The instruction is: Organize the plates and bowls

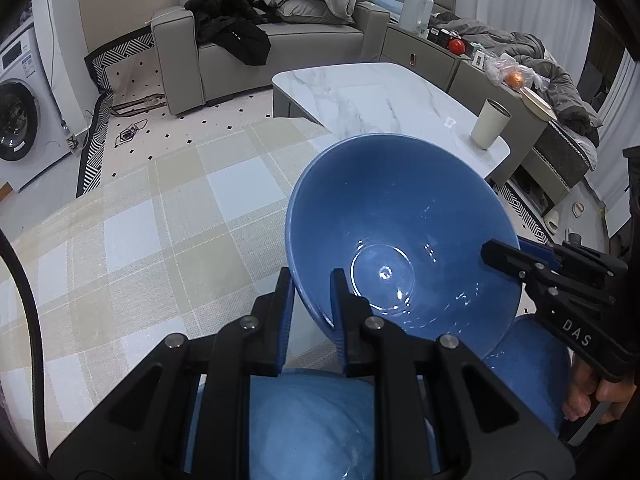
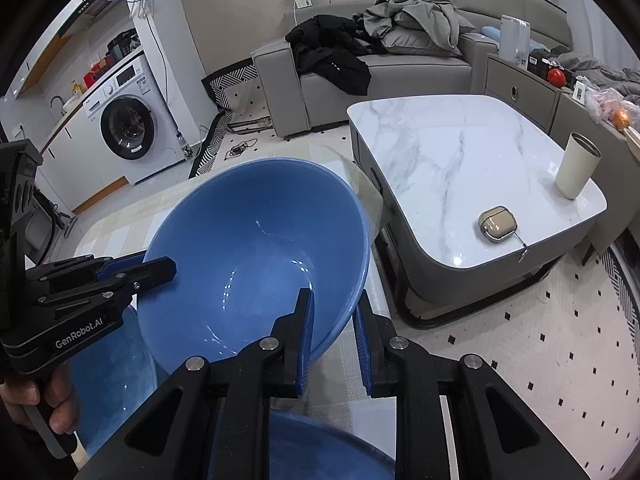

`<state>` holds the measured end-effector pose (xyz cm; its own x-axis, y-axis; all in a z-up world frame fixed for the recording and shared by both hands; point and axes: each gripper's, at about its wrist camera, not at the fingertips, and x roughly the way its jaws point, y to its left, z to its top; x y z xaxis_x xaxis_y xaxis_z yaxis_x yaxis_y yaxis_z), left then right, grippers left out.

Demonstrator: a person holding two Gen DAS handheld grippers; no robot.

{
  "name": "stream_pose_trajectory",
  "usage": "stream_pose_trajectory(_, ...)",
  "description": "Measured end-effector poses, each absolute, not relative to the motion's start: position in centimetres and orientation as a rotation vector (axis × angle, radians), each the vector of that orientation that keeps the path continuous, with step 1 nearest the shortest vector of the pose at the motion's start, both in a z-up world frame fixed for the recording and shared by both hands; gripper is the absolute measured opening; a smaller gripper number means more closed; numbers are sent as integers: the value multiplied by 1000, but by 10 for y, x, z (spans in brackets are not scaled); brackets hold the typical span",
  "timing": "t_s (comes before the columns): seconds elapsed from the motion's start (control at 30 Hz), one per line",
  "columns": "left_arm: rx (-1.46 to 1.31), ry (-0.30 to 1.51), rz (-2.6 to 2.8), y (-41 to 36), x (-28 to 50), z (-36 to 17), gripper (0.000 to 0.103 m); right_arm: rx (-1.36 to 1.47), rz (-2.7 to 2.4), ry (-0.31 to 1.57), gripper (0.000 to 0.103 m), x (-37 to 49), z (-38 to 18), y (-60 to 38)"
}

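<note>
1. Checked tablecloth lies under the blue bowl
2. Bowl tilted above it, over blue plates
3. Left gripper clamps the bowl's near rim
4. Right gripper clamps its opposite rim

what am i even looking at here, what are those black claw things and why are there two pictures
The black claws are hand-held grippers: a person squeezes one in each hand, and each carries a wide-angle camera looking along its fingers. One picture comes from the left gripper, the other from the right gripper. Both are clamped on opposite sides of the rim of one blue bowl, holding it tilted above a checked tablecloth. More blue dishes sit below it. Behind stands a marble coffee table with a cup and a small case.
</note>
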<state>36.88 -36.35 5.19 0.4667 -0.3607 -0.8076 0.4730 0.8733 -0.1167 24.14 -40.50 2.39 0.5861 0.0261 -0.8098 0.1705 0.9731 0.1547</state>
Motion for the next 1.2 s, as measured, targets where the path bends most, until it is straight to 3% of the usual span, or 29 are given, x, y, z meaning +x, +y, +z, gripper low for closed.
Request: stream_pose_trajectory(1.2, 133, 804, -515, -328, 234, 166, 15, 230, -61, 780, 21, 155, 104, -369)
